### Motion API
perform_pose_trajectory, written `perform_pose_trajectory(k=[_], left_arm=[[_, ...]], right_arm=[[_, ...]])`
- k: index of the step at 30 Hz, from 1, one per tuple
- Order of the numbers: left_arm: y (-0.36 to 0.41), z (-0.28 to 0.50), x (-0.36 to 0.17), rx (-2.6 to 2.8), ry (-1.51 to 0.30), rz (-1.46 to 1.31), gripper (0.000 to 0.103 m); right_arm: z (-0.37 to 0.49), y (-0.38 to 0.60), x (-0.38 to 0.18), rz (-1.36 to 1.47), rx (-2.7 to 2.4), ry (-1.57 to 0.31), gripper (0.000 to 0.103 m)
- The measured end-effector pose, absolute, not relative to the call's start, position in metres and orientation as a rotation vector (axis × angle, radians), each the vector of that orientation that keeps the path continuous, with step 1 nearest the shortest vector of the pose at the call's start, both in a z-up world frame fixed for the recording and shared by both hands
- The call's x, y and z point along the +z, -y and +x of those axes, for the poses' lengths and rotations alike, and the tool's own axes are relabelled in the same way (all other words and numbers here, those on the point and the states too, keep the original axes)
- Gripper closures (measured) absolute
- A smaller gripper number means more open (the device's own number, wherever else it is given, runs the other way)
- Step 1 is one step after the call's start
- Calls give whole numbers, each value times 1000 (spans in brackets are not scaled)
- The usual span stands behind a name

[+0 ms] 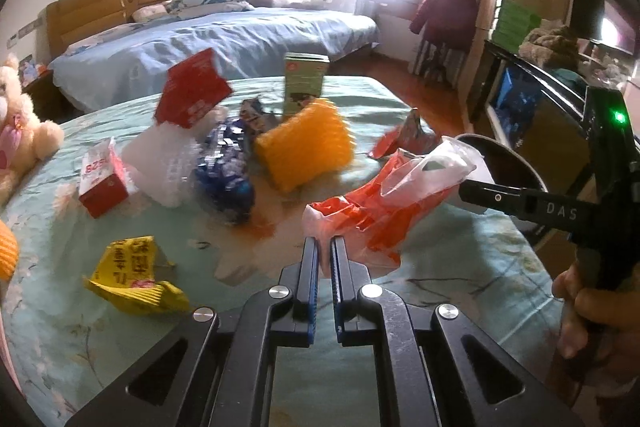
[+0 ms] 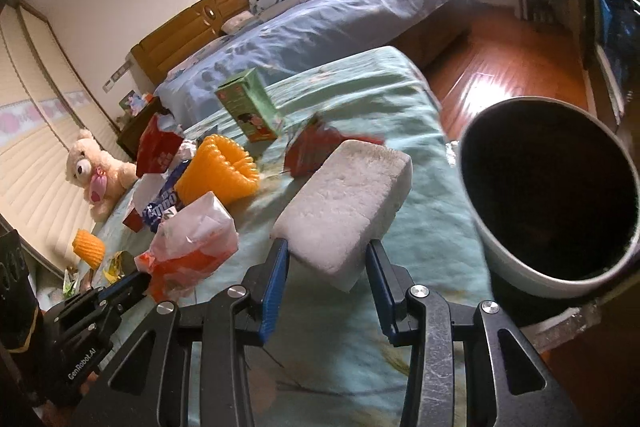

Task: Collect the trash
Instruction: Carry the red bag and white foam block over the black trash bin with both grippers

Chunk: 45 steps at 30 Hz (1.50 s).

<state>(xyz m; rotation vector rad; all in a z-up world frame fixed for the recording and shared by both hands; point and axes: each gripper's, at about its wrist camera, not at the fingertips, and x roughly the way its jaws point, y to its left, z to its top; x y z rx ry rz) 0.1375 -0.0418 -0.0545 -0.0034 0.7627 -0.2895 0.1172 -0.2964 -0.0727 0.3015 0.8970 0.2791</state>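
My right wrist view shows what the left one hides: my right gripper is clamped on a white foam block, whose long axis runs away from the fingers and up to the right, beside the dark-lined bin. My left gripper has its fingers nearly together, pinching the red and clear plastic bag above the green tablecloth; the bag stretches up and right toward the bin.
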Motion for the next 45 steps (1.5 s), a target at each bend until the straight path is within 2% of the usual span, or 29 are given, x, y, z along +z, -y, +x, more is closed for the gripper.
perform_pose_trajectory(k=[22,45], left_arm=[[132,161,-52,-420,-779,114,98],[221,210,-64,-454,-790,204,98]], right_arm=[[100,382,-61,382,134,-838,63],[116,444,-76,394,47,-862,62]])
